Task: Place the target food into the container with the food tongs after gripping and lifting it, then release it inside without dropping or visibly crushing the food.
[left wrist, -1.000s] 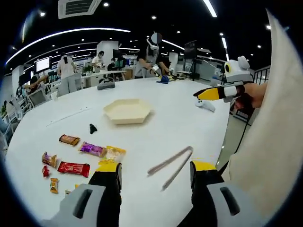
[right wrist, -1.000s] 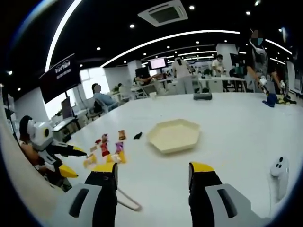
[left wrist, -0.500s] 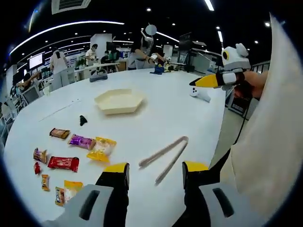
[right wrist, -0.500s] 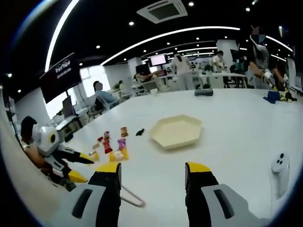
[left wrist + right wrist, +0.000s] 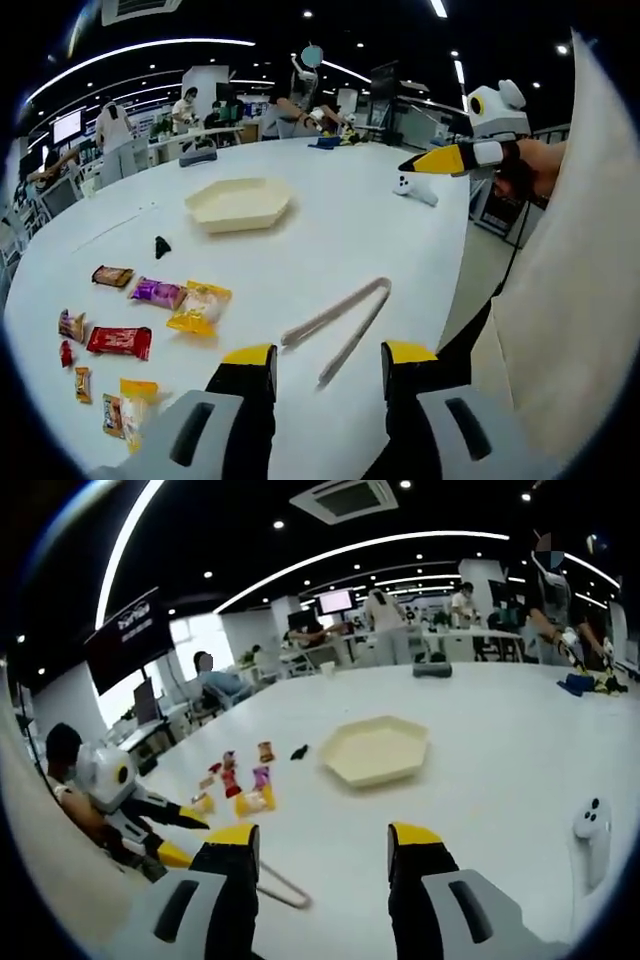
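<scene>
My jaws gape wide, both pairs empty, over a white table point(image 5: 330, 250).
Tongs point(image 5: 338, 316) centre frame, tray point(image 5: 238, 203) upper left; office beyond.

Bright ceiling strip lights point(image 5: 380, 548), fisheye-bent edges, slightly soft

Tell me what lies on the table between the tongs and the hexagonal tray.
Nothing: in the left gripper view the stretch of white table between the tongs and the cream hexagonal tray is bare.
</scene>
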A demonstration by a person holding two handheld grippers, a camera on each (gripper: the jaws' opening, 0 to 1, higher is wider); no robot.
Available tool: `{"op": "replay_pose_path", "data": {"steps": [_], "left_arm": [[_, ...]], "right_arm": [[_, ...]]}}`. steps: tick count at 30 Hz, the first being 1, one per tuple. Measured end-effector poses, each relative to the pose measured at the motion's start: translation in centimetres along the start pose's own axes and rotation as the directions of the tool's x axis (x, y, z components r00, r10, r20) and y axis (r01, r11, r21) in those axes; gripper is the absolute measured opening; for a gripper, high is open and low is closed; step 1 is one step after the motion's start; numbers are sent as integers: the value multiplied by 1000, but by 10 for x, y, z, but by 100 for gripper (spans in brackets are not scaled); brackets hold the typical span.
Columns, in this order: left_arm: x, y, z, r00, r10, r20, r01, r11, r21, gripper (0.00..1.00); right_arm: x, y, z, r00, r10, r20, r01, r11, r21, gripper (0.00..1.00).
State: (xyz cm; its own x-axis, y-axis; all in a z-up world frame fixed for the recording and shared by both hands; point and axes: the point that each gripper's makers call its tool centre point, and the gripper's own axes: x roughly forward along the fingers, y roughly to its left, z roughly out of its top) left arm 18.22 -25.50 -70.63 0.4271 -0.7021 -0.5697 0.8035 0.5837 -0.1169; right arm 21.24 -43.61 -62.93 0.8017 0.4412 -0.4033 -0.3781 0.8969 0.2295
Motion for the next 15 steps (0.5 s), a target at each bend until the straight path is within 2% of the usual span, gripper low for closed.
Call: {"op": "replay_pose_path", "data": {"steps": [6,7,8,15], "left_arm": [[9,-11,-7,999,-41,-31,42,999,30,40],[10,-11,-8,998,-45,-33,46,999,24,38],[11,-13,-8,998,-58,-36,58,998,-22,35],[13,-10,-11,997,-53,-55,54,999,5,31]], "right_arm": [[-4,0,-4,1000,-7,-6,8,1000,5,51],[-5,0,-4,1000,-8,-5,8,1000,7,51],[-6,1,-3,1000,-3,2,3,1000,13,51],[-10,1,-7,1000,-12,-8,12,1000,13,50]]}}
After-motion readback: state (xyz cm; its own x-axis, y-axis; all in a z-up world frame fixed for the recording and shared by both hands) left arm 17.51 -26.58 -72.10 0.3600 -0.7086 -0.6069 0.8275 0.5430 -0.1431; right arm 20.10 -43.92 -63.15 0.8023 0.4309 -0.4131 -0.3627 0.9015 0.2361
